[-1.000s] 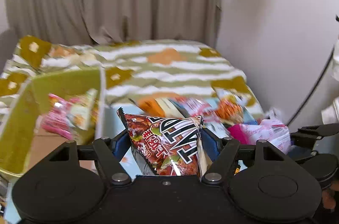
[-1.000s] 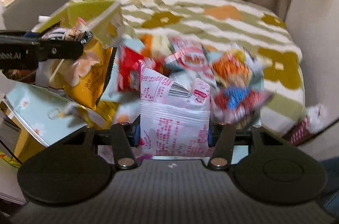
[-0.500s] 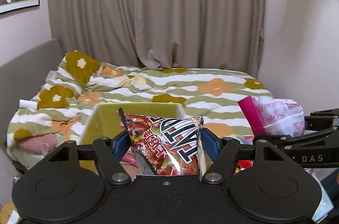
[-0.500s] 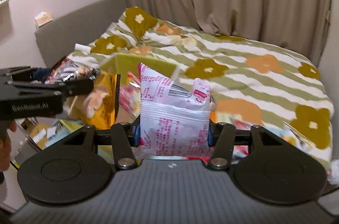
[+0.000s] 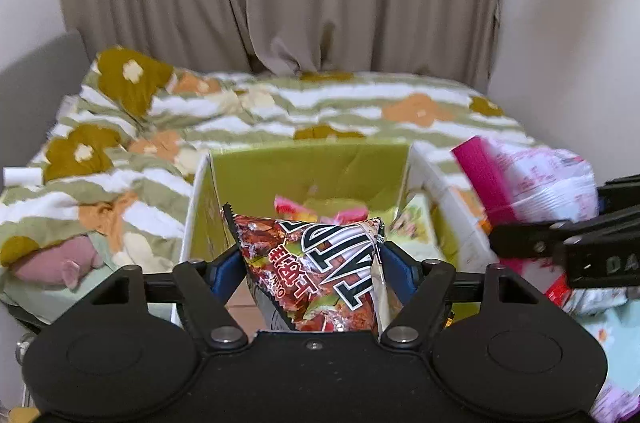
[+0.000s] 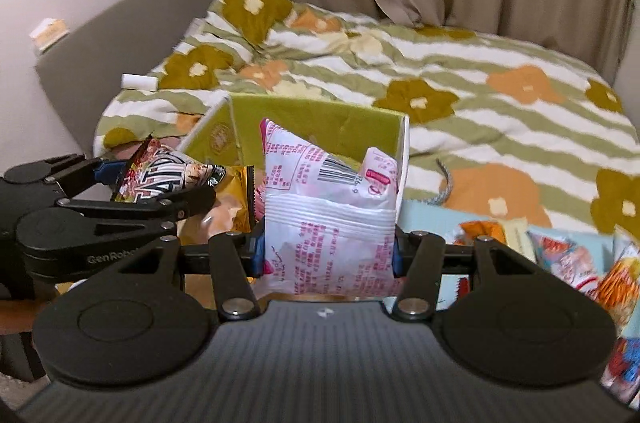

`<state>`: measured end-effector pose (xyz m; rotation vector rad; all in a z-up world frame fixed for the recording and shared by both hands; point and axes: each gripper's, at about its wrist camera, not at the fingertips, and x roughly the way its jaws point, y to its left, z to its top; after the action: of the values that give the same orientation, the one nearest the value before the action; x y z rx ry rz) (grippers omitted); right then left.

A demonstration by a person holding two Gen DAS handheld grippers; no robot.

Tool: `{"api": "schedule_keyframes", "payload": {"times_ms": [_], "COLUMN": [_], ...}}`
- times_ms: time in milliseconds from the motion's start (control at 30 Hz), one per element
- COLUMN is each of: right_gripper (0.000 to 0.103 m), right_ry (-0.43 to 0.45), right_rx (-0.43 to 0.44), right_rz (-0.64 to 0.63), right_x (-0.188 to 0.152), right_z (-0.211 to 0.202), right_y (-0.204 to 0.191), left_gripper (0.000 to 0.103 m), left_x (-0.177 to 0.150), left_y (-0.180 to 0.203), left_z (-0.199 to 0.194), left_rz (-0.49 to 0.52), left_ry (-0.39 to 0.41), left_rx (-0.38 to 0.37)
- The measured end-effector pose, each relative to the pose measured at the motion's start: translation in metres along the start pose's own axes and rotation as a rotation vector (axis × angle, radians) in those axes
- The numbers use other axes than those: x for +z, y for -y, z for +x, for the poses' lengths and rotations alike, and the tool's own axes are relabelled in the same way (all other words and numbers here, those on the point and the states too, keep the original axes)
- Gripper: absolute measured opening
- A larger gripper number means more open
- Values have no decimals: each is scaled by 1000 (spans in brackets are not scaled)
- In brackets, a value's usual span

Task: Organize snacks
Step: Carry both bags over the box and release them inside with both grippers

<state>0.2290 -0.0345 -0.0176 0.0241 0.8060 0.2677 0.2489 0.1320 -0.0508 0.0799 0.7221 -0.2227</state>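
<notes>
Counting two hand-held grippers: my left hand-held gripper, jaws just easing wider, still pinches one red snack bag above one green box; my right hand-held gripper clamps one pink-and-white packet beside it. One bed behind.

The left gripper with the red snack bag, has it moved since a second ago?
Yes. The left gripper, holding the red snack bag, swung away from the snack pile to the green box.
</notes>
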Motion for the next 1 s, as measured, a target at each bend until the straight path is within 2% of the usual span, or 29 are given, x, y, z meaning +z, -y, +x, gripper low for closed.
{"api": "schedule_keyframes", "payload": {"times_ms": [33,67,133,333,467,633,833,900,933,967,1000], "right_gripper": [68,68,68,69,70,70,71,75,86,101,103], "right_ry": [-12,-24,-46,-108,-121,-163,-192,-178,-167,-162,-158], "right_rx": [-10,-17,-24,-21,4,53,71,84,85,76,71], "right_rz": [13,25,41,58,77,129,119,128,131,135,136], "right_x": [0,0,-3,-8,-8,-10,-8,-8,-8,-8,-8], "right_z": [6,12,19,35,41,55,72,74,75,76,75], "right_y": [-2,-4,-7,-18,-25,-29,-37,-37,-37,-36,-35], "left_gripper": [83,94,103,103,103,103,103,103,103,103,103], "left_x": [-2,-5,-10,-21,-23,-27,-30,-29,-28,-29,-29], "left_y": [-5,-8,-13,-17,-23,-22,-25,-26,-27,-27,-27], "left_z": [7,12,14,1,-12,-29,-36,-36,-36,-36,-36], "left_rz": [5,13,34,90,63,38,15,11,7,4,1], "left_ry": [-14,-24,-22,-17,-18,-21,-10,-8,-7,-7,-8], "left_rx": [-11,-15,-4,17,23,71,89,99,100,100,100]}}
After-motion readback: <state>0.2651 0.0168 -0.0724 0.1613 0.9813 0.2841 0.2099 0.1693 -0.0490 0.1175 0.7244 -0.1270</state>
